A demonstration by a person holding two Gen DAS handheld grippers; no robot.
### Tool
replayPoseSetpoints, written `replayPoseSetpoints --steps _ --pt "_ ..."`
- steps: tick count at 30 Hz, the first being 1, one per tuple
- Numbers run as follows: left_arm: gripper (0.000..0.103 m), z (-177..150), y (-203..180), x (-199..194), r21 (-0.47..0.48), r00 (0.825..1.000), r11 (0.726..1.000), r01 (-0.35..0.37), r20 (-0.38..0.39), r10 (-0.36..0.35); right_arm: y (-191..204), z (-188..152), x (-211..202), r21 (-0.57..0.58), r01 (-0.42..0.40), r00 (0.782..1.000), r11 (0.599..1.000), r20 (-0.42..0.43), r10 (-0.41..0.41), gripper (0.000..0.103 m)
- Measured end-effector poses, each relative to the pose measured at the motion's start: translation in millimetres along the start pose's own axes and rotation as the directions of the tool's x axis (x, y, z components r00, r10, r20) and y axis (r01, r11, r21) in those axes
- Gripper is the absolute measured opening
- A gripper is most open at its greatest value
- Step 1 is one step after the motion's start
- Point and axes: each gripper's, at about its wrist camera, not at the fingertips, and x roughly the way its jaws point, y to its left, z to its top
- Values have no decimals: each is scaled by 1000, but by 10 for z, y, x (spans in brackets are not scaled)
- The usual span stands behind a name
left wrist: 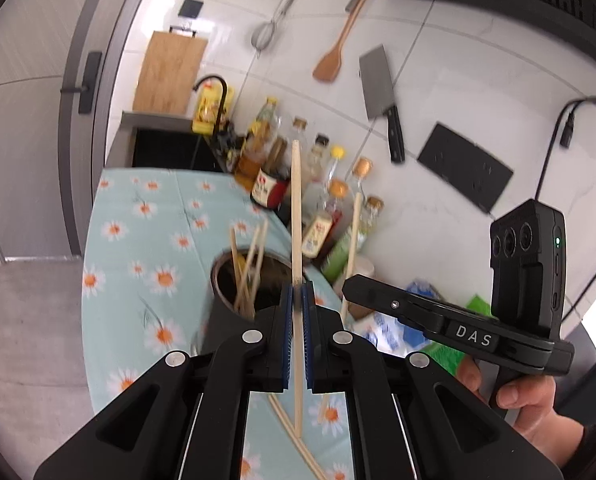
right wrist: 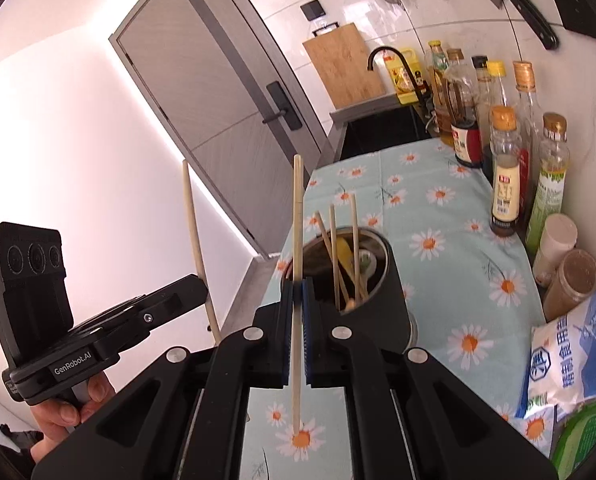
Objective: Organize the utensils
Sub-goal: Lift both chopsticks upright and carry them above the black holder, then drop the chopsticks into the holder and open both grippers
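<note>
Left wrist view: your left gripper (left wrist: 296, 294) clamped on upright chopstick (left wrist: 296, 216), dark utensil holder (left wrist: 234, 300) just beyond on daisy tablecloth (left wrist: 146, 216); spare chopsticks (left wrist: 294, 436) lie beneath

Right wrist view: right gripper (right wrist: 296, 292) pinching own chopstick (right wrist: 296, 240) beside holder (right wrist: 381, 280); tip lower ends over rim, one at a time
</note>
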Motion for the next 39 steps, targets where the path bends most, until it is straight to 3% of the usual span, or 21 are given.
replayPoseSetpoints --steps 7,13,18,22,32,33,34,35,39 --pt "4 240 10 -29 51 993 999 -10 118 4 3 281 10 -29 14 994 999 105 -11 6" --pt "4 418 -33 -31 120 973 993 17 226 -44 -19 474 -1 -6 7 987 1000 160 -6 6" --pt "4 506 -4 80 136 964 991 14 263 -50 -31 606 53 -3 15 979 1000 204 -14 6" --pt "4 525 50 199 132 960 991 4 276 -41 -57 668 151 1 20 978 1000 210 -20 6" --pt "5 479 147 449 129 972 992 -18 235 -13 -223 628 384 53 51 980 997 190 -60 6" --pt "6 479 185 475 106 976 994 -4 217 -19 -240 619 393 62 55 981 997 184 -66 12" --pt "6 475 214 494 92 979 996 1 205 -20 -261 615 398 71 51 982 996 181 -63 27" --pt "6 470 242 522 80 981 997 -5 193 -10 -276 608 397 80 48 982 996 180 -61 32" --pt "6 429 269 532 77 983 997 -11 181 -3 -305 593 371 95 45 982 994 179 -62 34"
